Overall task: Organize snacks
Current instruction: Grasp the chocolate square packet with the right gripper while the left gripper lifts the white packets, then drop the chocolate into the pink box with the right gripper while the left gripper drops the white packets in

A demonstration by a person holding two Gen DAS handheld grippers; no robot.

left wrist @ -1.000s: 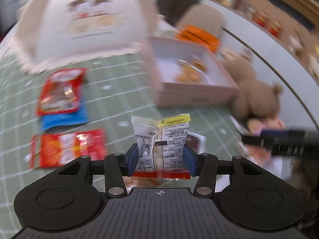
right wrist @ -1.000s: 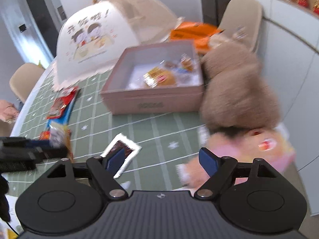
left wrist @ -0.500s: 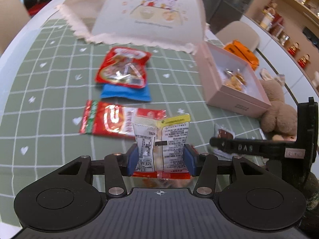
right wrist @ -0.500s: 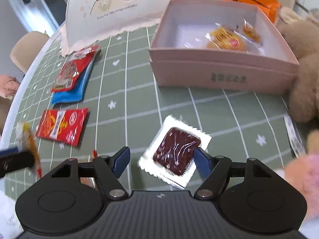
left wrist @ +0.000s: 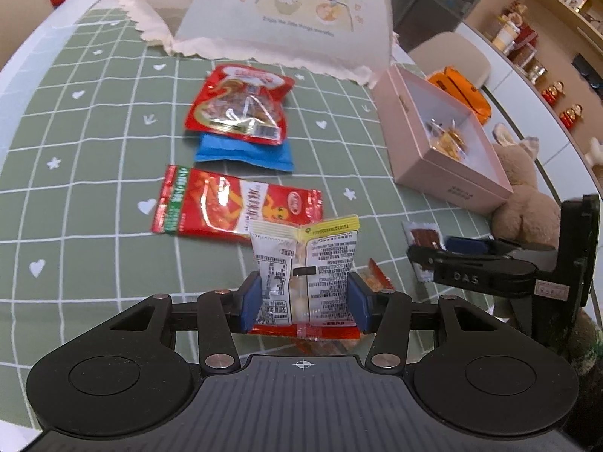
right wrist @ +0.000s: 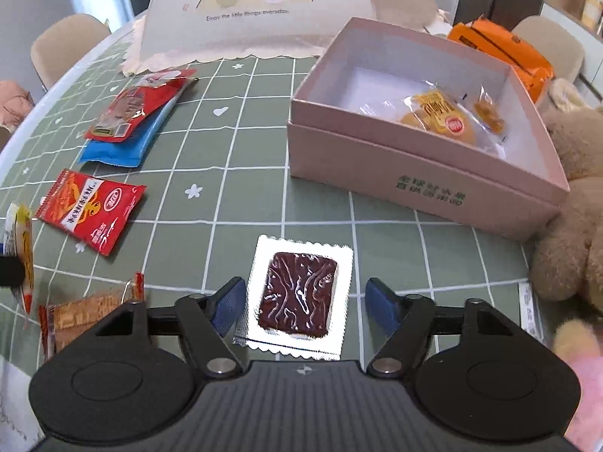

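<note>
My left gripper (left wrist: 304, 301) is shut on a small white-and-yellow snack packet (left wrist: 305, 263), held upright above the green checked tablecloth. My right gripper (right wrist: 301, 303) is open, its fingers either side of a dark brown snack in a clear silver-edged wrapper (right wrist: 297, 293) lying flat on the cloth; the jaws do not touch it. That wrapper also shows in the left wrist view (left wrist: 424, 239), partly behind the right gripper. The open pink box (right wrist: 422, 180) holds a yellow wrapped cake (right wrist: 439, 116) and a small sweet (right wrist: 488, 113).
Loose on the cloth: a red packet (left wrist: 237, 207), a red pouch (left wrist: 241, 105) on a blue packet (left wrist: 245, 154), an orange packet (right wrist: 86, 309) near the front edge. A food-cover tent (right wrist: 260, 11) stands behind. A plush bear (right wrist: 573, 226) sits right of the box, orange packs (right wrist: 501, 49) behind it.
My right gripper has moved forward and down so the brown snack now lies centred between its open fingers. My left gripper has drifted closer to the table, still holding its packet.
</note>
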